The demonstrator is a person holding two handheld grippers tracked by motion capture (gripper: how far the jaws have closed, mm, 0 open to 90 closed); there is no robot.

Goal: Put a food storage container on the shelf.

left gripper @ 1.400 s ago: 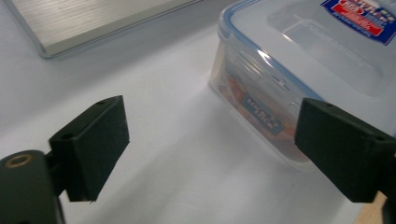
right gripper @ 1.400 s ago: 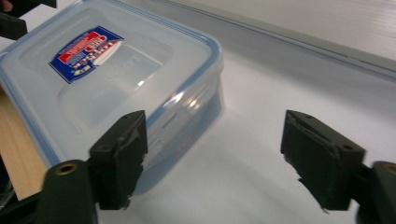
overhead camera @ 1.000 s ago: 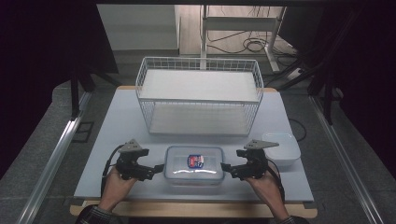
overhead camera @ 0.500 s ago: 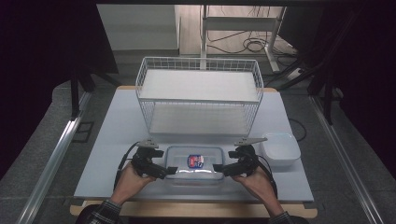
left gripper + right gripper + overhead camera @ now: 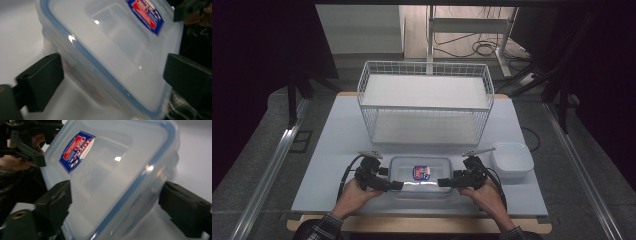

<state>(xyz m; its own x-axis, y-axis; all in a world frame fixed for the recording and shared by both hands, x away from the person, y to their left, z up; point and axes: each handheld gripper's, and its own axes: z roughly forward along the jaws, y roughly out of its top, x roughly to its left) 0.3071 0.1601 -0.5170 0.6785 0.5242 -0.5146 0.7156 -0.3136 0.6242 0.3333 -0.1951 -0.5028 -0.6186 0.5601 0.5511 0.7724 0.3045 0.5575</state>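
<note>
While the person's forearms enter from the near edge, we record the white table (image 5: pixel 327 150) as the largest item, with everything inspected standing on it. On its far half stands a white wire rack (image 5: pixel 424 102) with two shelves. Near the right edge, towards the front, we note a white tub (image 5: pixel 511 160) with its lid on, standing apart from the rack.

At the near middle of the table stands a clear plastic container (image 5: pixel 419 176) with a blue-rimmed lid and a red and blue label (image 5: pixel 422 172) on top. We find it between the two grippers, just in front of the rack and just left of the white tub.

The left gripper (image 5: pixel 393 185) reaches in at the container's near left corner. In the left gripper view that corner (image 5: pixel 112 75) lies between the two black jaws, which stand wide; they have just been closing, and we see a gap at each pad, so no grip is confirmed.

The right gripper (image 5: pixel 446 182) reaches in at the near right corner. In the right gripper view the corner (image 5: pixel 117 195) sits between the jaws, which have likewise just been closing. The jaws stand wide, and we cannot confirm that the pads press on the walls.
</note>
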